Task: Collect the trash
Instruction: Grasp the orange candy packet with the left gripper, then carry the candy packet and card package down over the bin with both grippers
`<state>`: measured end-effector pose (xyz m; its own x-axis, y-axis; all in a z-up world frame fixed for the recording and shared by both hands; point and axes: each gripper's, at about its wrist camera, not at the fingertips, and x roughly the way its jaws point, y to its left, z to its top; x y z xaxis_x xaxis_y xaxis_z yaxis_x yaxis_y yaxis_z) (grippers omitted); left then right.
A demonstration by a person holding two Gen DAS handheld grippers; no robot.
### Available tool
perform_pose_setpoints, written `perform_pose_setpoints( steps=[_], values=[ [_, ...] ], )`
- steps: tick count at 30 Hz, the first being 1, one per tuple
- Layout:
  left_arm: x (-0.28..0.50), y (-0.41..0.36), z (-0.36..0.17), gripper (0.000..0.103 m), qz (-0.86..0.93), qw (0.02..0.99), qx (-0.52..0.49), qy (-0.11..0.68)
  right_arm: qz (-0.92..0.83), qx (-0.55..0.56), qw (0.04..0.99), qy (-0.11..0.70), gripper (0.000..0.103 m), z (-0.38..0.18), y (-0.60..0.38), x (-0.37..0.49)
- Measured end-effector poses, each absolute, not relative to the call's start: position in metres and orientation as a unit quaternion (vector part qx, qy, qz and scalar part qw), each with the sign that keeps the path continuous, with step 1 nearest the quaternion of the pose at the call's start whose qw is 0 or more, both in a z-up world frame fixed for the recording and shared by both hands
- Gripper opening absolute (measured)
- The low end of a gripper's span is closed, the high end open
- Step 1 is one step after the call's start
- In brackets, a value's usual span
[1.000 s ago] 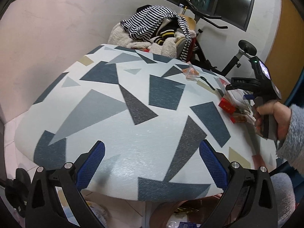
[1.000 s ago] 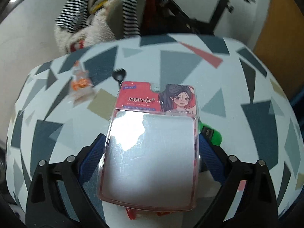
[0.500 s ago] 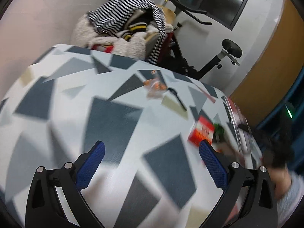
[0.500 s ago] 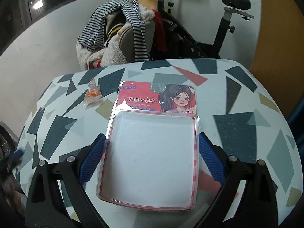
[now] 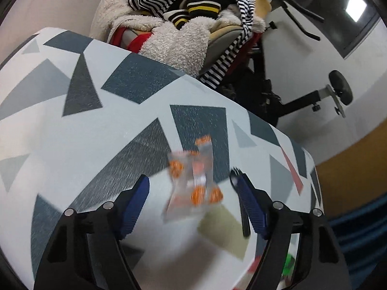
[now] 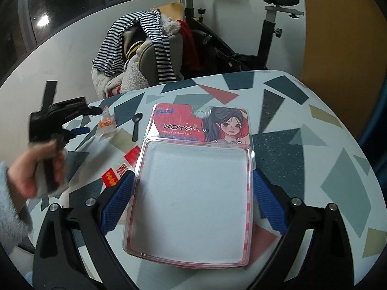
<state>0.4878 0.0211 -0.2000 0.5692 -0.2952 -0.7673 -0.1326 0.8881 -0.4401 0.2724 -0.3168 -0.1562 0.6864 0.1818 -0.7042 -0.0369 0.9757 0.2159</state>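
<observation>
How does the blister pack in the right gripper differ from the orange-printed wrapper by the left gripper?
The blister pack is rigid, large and clamped in the right gripper; the orange-printed wrapper is crumpled, small and lies loose between the left gripper's closing jaws. Both are clear plastic.

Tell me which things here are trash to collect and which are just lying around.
Part of the job:
- blister pack, gripped by the right gripper
- orange-printed wrapper, between the left gripper's open, just closing jaws
- red wrapper
- black spoon

Just lying about:
- clothes pile
- exercise bike
- table
</observation>
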Motion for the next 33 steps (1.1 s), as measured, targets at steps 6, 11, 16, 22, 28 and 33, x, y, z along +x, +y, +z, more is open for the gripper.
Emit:
perform_pose_setpoints(
  steps=[6,11,16,22,28,33],
  values=[
    [0.497,0.004,-0.210,0.025,-0.051,0.851,-0.160,0.497,0.059,0.095,0.913,0.392,0.094,-0.158,-0.325,0.264],
    [0.461,0.002,-0.196,0.023,-0.094,0.862,-0.128,0.482,0.069,0.112,0.912,0.388,0.094,-0.154,-0.324,0.252],
    [0.403,0.008,-0.175,0.023,-0.124,0.866,-0.113,0.471,0.085,0.106,0.914,0.381,0.094,-0.146,-0.314,0.237],
    [0.314,0.015,-0.156,0.023,-0.150,0.872,-0.098,0.456,0.104,0.095,0.915,0.379,0.094,-0.138,-0.299,0.213],
    [0.217,0.018,-0.150,0.023,-0.167,0.879,-0.080,0.440,0.131,0.082,0.912,0.379,0.094,-0.133,-0.280,0.181],
    [0.141,0.004,-0.151,0.023,-0.187,0.883,-0.040,0.428,0.151,0.077,0.911,0.376,0.094,-0.131,-0.265,0.158]
  ],
)
